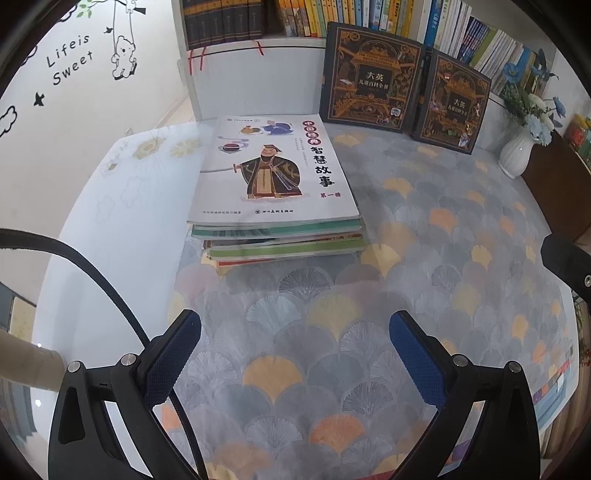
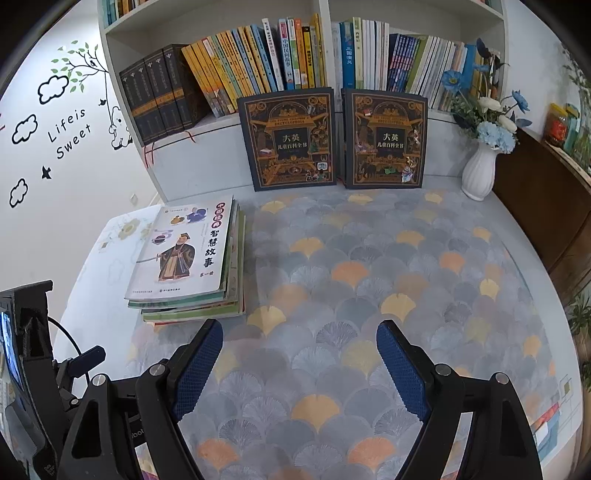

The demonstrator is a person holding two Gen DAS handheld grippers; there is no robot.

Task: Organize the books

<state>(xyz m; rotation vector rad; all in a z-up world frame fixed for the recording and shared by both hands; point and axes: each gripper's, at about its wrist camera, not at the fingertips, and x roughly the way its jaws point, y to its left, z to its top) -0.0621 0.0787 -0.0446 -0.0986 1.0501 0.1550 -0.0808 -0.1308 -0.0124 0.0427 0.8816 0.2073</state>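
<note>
Both grippers (image 1: 295, 325) (image 2: 300, 334): jaws spread wide, holding nothing.

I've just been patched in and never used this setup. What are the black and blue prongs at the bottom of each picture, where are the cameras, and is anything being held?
There is no robot arm: a person holds a two-finger tool in each hand, with a fisheye camera on each looking along its fingers. The prongs are those fingers. One picture is from the left tool, the other from the right tool. Both are open and hold nothing.

On the patterned tablecloth lies a stack of books, topped by a white storybook. Two dark encyclopedias stand against the bookshelf, beside a white vase of flowers.
</note>
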